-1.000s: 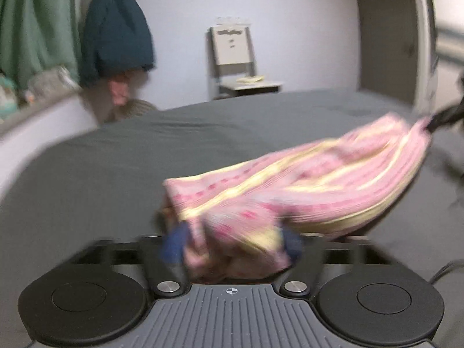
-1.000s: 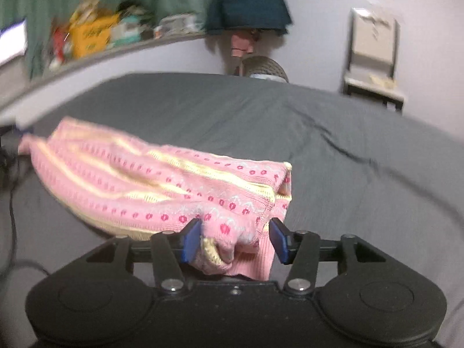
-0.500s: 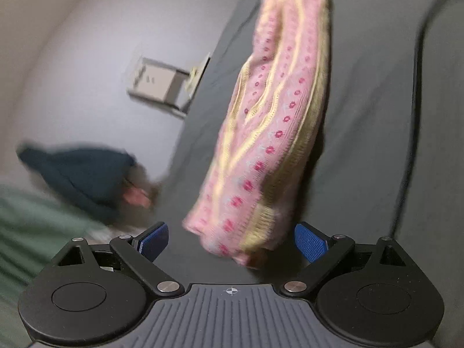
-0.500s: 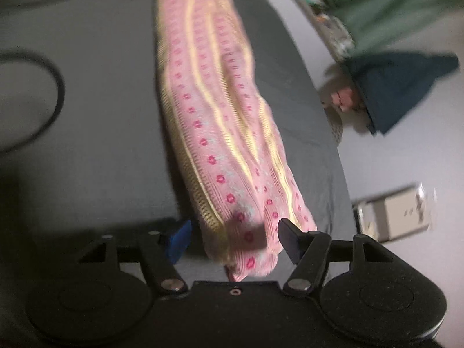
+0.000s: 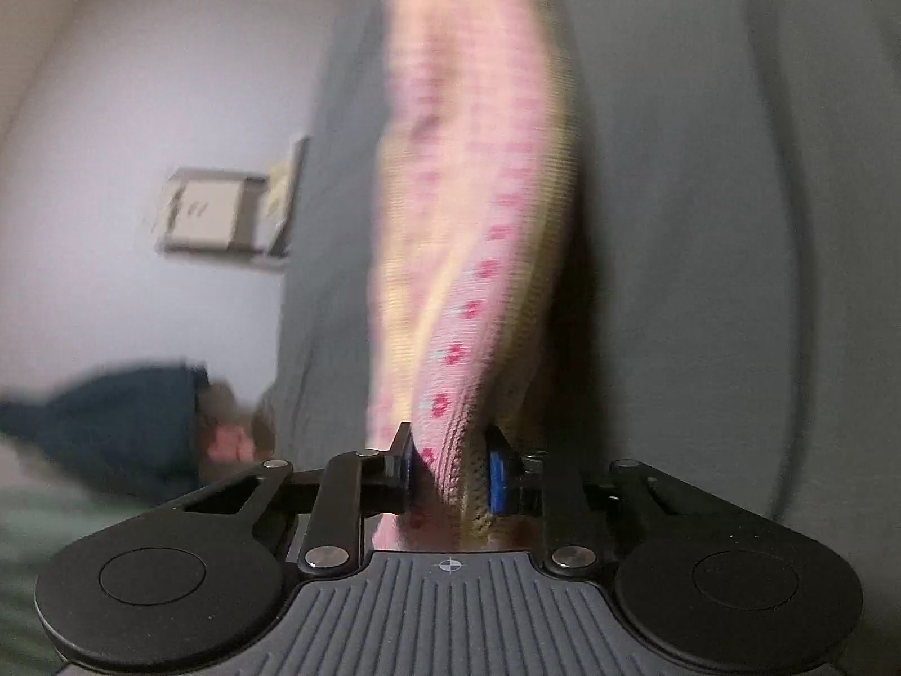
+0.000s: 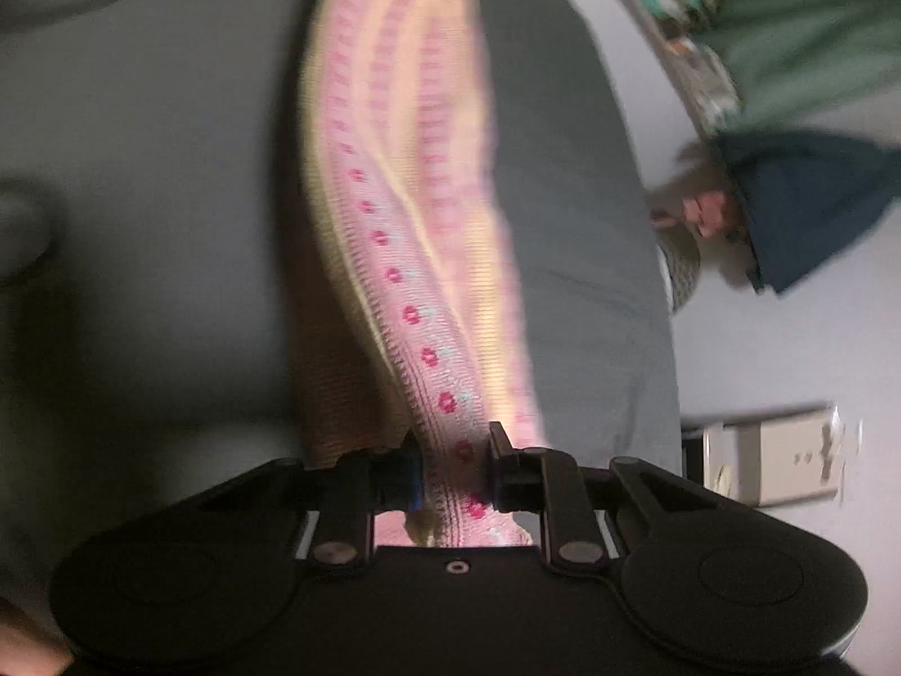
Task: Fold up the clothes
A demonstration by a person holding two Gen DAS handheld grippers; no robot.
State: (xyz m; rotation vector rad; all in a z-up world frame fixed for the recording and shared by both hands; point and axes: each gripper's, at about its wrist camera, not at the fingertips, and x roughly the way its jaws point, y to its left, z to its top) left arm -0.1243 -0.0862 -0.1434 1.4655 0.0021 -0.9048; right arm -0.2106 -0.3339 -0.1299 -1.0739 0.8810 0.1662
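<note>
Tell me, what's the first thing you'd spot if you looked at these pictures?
The pink knitted garment with red dots and yellow stripes, stretched over the grey bed and running up the middle of both views. Each end sits between closing jaws: the left gripper pinches one, the right gripper the other. Off to the side, a dark blue cloth hangs on the pale wall.

A grey bedsheet fills the near ground. Beyond stands a pale wall with a light chair, a dark blue garment, green curtain, dim light.
</note>
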